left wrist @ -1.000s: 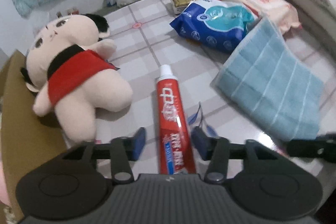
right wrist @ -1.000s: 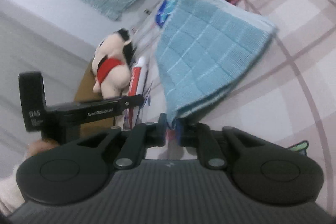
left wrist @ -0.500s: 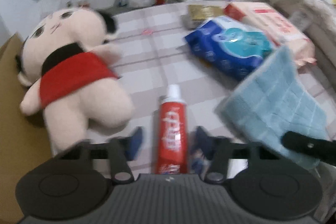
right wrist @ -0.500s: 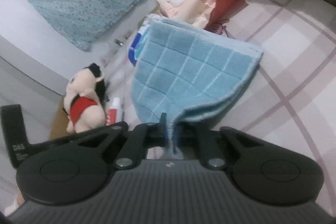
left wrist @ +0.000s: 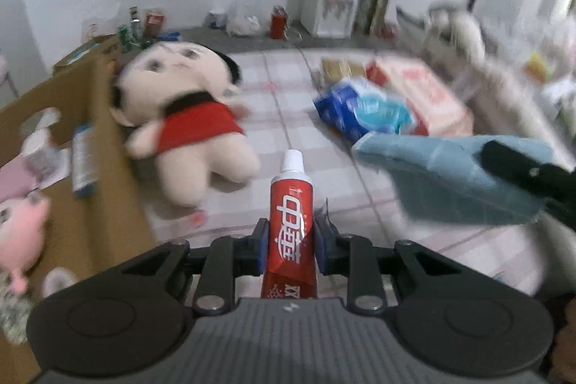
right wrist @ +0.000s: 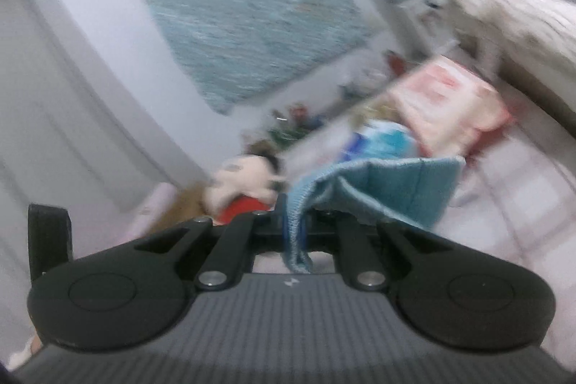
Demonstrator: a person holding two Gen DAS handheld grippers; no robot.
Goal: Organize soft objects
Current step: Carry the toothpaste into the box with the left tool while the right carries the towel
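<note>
**Toothpaste and towel both lifted, box comes next**

Toothpaste, a red tube with a white cap, is what the left wrist view shows first. The left gripper has just been closing its fingers, and now the blue pads press on the two sides of the tube, near its lower half, with the cap pointing away from the camera. The tube looks raised above the checked desk. At the left stands an open cardboard box with a pink plush toy and a small tube already inside. A plush doll in a red dress lies on the desk just beside the box wall. Farther back lie a blue packet and a pink packet. At the right, the blue towel hangs in the air.

In the right wrist view, which is much blurred, the right gripper has its fingers together, clamped on one edge of the towel; the rest of the cloth droops forward, clear of the desk.

I judge that the picking step is finished for both hands and the carrying step is going on. The next move calls for bringing each thing over the box opening, lowering it past the wall, and only then letting the fingers part, so that the hanging towel does not catch on the doll.
</note>
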